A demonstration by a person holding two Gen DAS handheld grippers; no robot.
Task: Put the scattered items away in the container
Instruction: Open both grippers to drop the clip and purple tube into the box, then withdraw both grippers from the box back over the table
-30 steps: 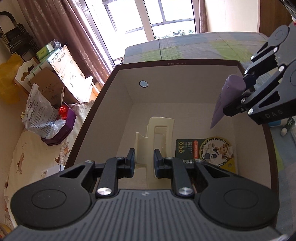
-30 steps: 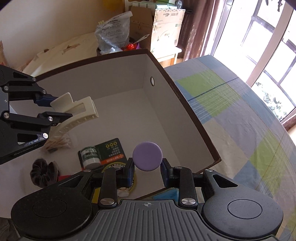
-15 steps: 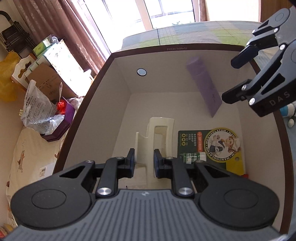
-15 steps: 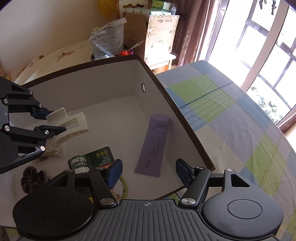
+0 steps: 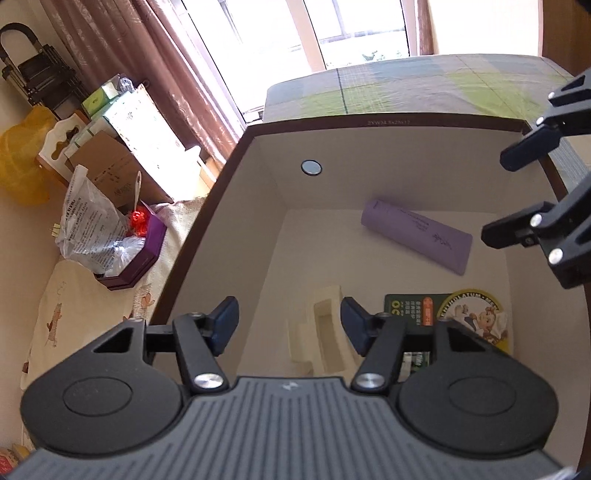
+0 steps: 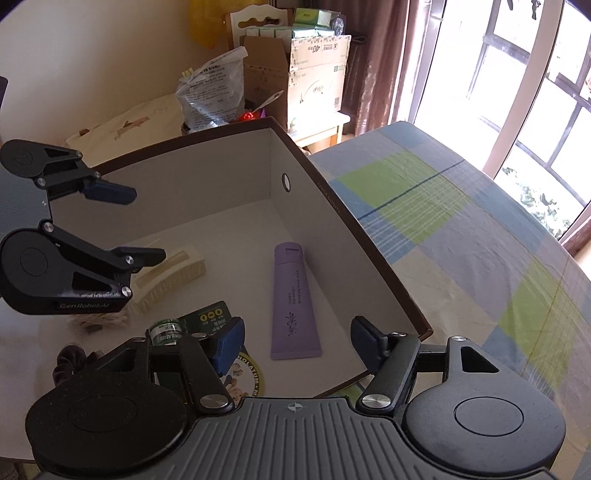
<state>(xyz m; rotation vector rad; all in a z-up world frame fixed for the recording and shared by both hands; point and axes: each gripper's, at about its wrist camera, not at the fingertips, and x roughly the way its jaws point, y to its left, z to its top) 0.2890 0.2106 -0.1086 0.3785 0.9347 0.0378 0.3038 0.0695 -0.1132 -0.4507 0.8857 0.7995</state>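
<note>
A brown-rimmed white box holds the items. A purple tube lies flat on its floor near the far wall. A cream comb-like piece lies on the floor beneath my left gripper, which is open and holds nothing. My right gripper hangs open above the box's right side, over the tube's flat end. A green card, a small green bottle and a dark scrunchie also lie inside.
The box stands on a plaid bed cover. Beyond it are cardboard boxes, a crinkled plastic bag in a purple tray, curtains and a bright window.
My right gripper opened and the purple tube dropped, now lying flat on the box floor. My left gripper then opened, and the cream piece lies on the floor.
</note>
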